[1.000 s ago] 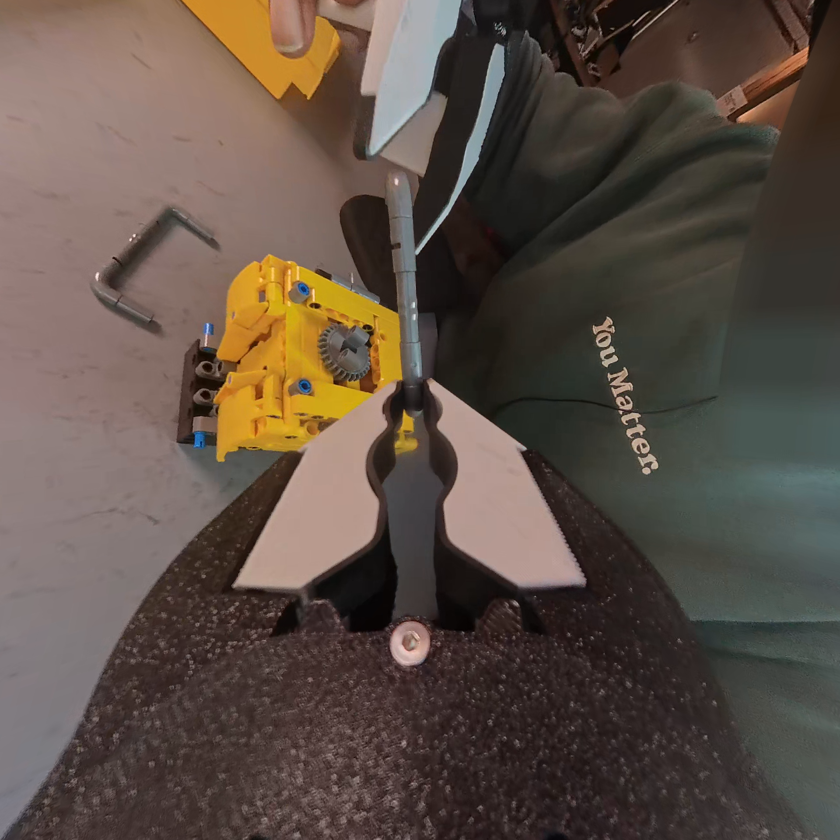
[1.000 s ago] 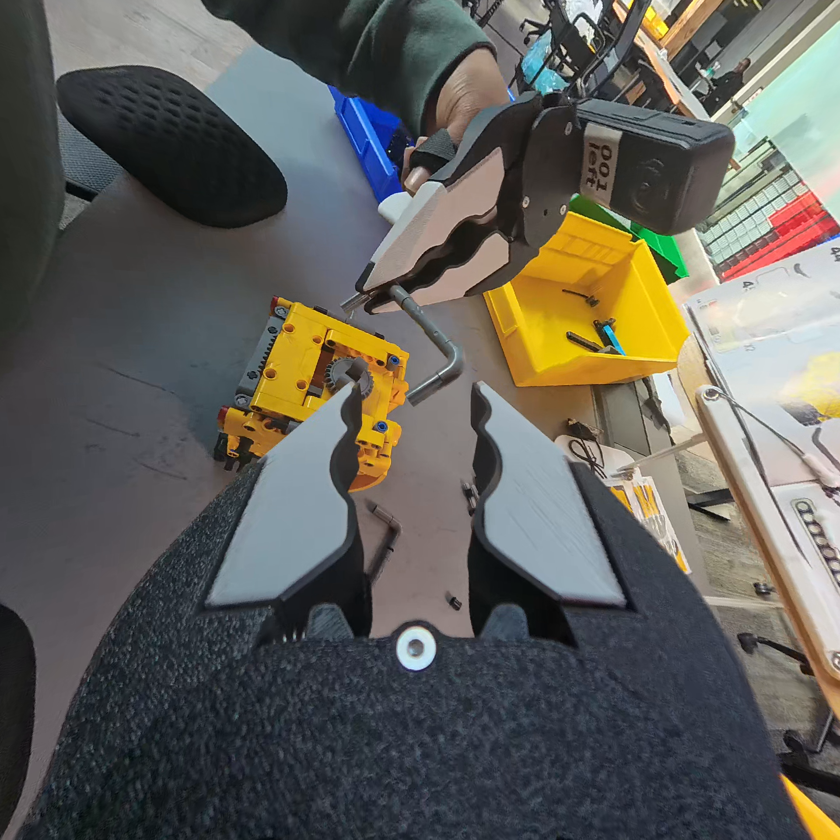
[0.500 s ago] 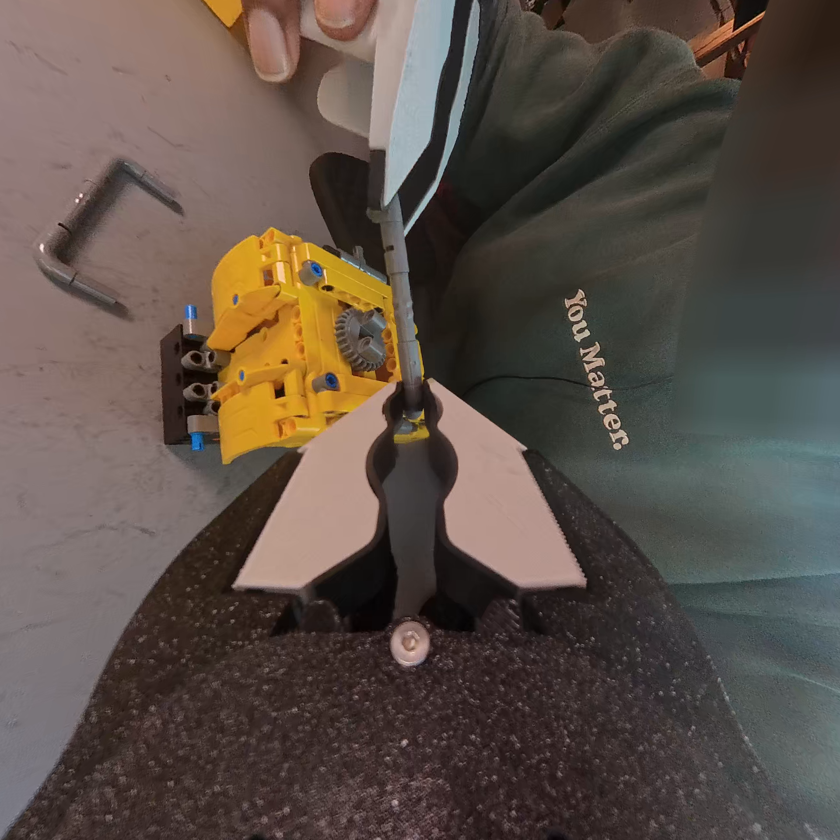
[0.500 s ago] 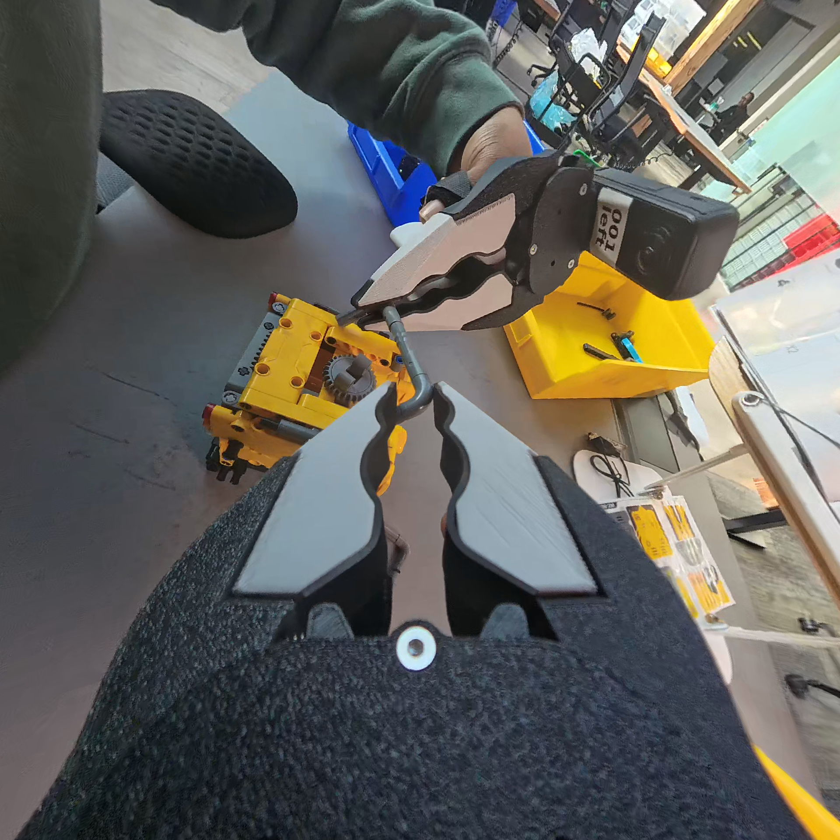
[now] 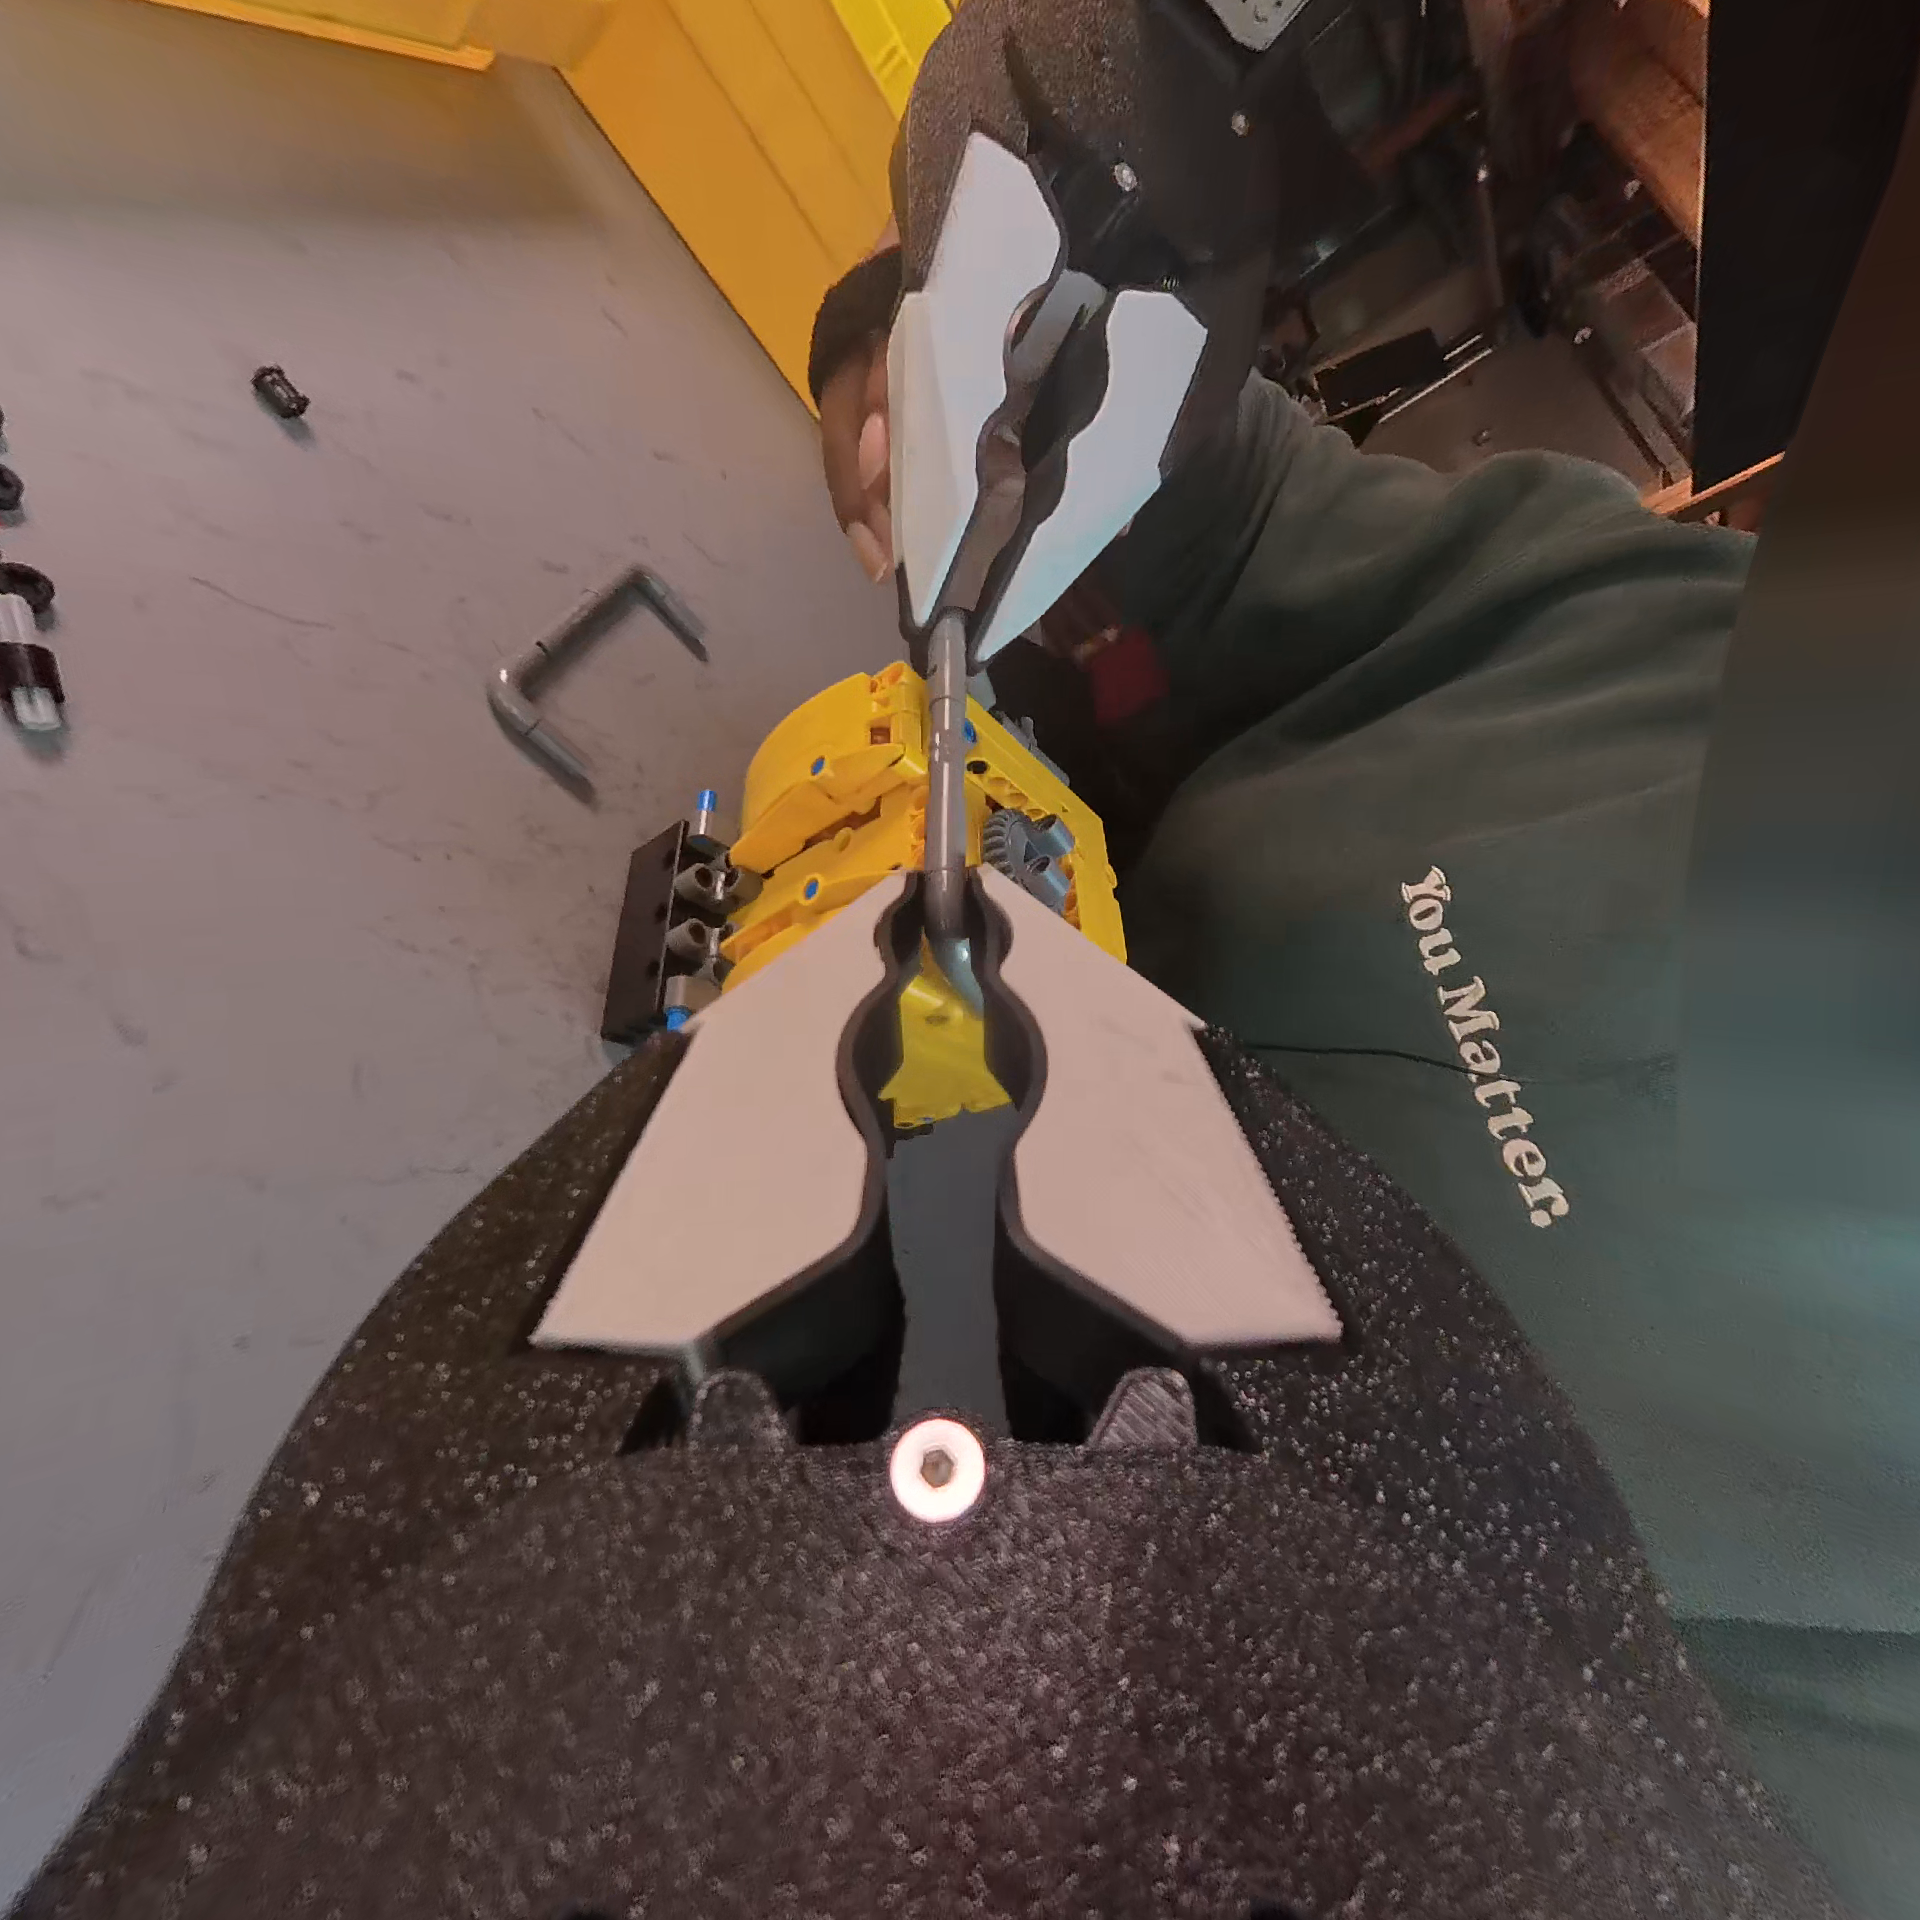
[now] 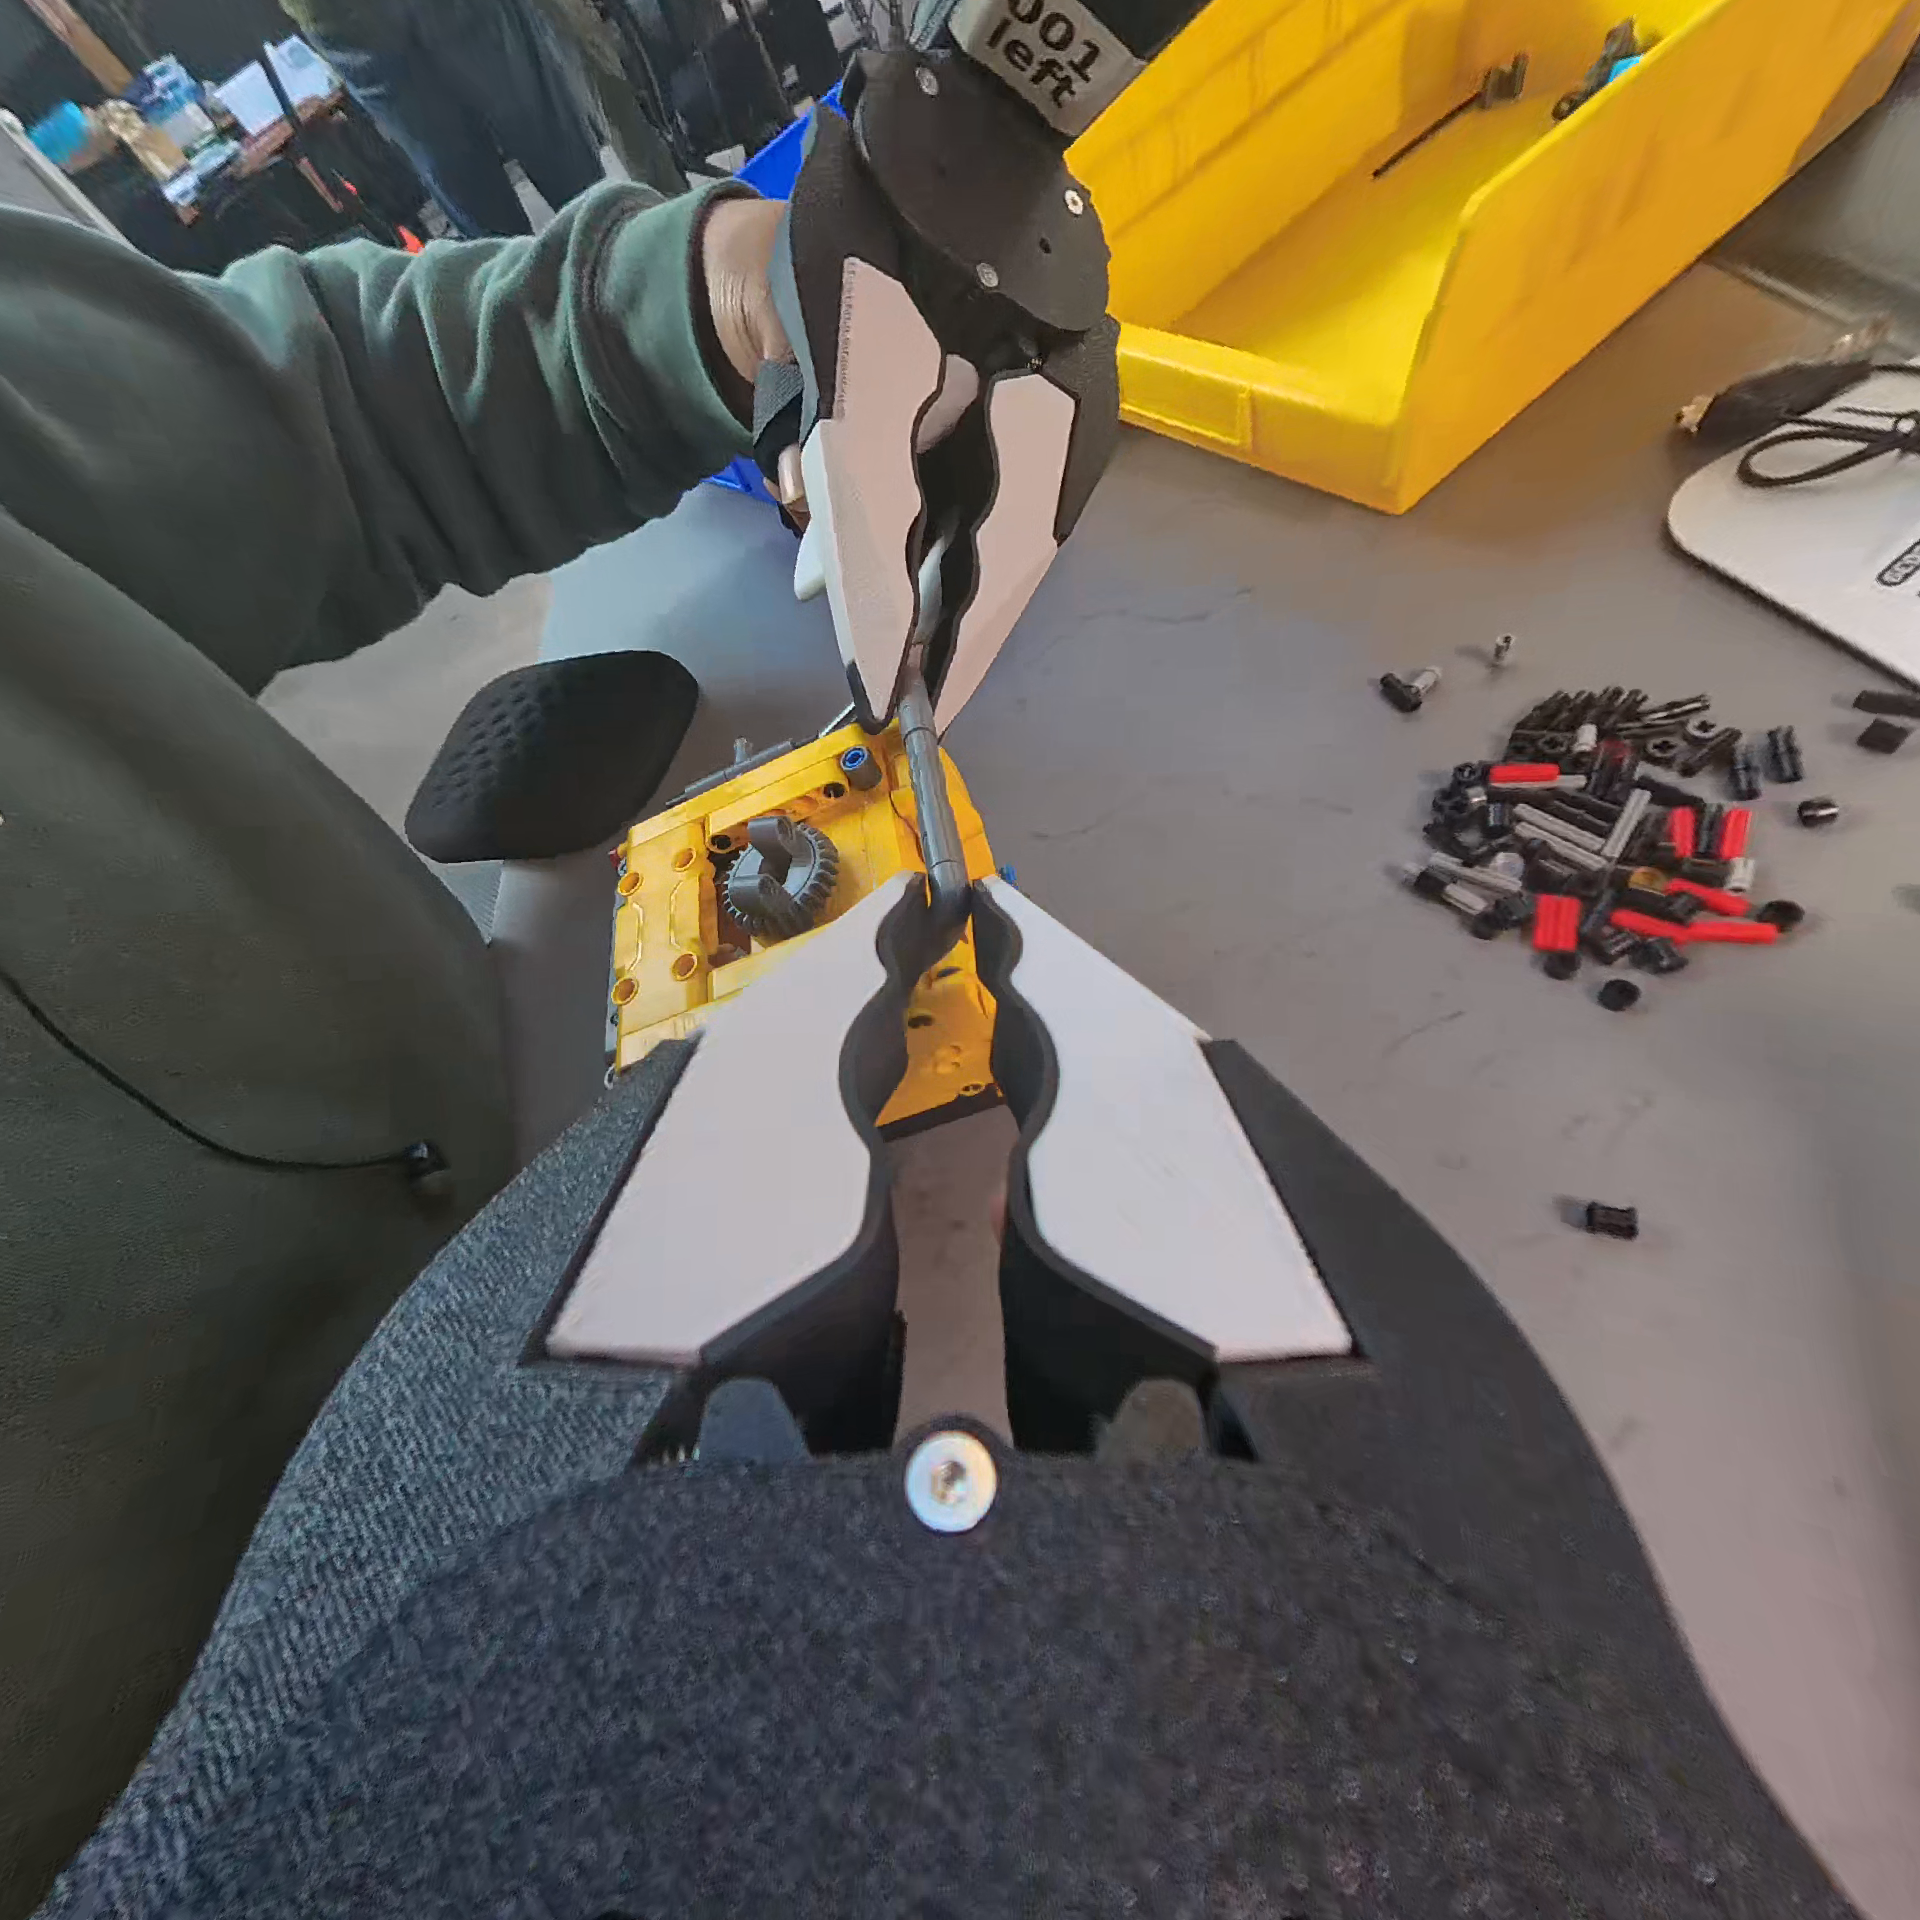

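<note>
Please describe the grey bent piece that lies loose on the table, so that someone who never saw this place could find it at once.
Start at the yellow brick-built block on the grey table. Just beyond it, toward the yellow bin, lies the loose bent piece, a grey tube bent into a squared U. Unlike the similar grey rod gripped between both grippers, it lies flat on the table, untouched.

the right gripper [image 6: 945, 899] has closed onto the grey bent rod [image 6: 932, 810].

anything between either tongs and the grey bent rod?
No. Both tongs are shut on the grey bent rod: left tongs on one end, right tongs on the other, with the yellow block assembly below.
</note>
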`<state>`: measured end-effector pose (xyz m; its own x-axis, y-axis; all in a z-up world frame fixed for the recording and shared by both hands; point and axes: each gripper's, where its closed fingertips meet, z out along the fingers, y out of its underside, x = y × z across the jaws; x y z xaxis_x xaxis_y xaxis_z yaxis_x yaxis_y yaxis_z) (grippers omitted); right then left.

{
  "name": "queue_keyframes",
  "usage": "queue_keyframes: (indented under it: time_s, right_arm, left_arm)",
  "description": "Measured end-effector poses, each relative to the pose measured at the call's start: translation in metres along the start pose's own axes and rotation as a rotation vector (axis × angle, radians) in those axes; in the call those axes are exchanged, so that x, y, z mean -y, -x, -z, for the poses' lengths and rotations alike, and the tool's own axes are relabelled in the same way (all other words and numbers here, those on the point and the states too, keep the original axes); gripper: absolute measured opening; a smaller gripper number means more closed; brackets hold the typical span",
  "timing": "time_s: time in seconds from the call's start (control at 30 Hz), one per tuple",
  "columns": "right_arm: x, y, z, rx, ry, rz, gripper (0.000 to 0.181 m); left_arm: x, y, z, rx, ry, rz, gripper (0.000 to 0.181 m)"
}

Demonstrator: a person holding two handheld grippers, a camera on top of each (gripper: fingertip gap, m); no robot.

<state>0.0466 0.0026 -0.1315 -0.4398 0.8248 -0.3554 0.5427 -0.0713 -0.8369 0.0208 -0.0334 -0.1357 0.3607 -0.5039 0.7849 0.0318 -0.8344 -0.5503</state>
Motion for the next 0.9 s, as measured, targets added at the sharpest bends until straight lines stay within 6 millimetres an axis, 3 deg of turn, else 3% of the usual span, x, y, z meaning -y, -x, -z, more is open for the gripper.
queue_keyframes:
  time_s: [0.23,0.43,0.67,0.77,0.9]
  right_arm:
    - [-0.011,-0.005,-0.005,0.051,0.002,-0.089,0.008]
    - [-0.011,-0.002,-0.006,0.090,-0.022,-0.135,0.008]
    - [-0.011,-0.001,-0.005,0.079,-0.011,-0.088,0.008]
    - [-0.011,0.000,-0.005,0.077,-0.005,-0.072,0.008]
    - [-0.012,0.001,-0.006,0.085,0.020,-0.044,0.009]
  left_arm:
    - [-0.003,0.008,-0.002,0.020,-0.037,0.032,0.009]
    - [-0.007,0.009,-0.001,0.080,-0.059,-0.034,0.023]
    - [-0.017,-0.008,0.010,0.274,-0.081,-0.383,0.061]
    - [-0.022,-0.020,0.008,0.371,-0.112,-0.528,0.089]
    - [-0.033,-0.018,-0.004,0.523,-0.058,-0.682,0.106]
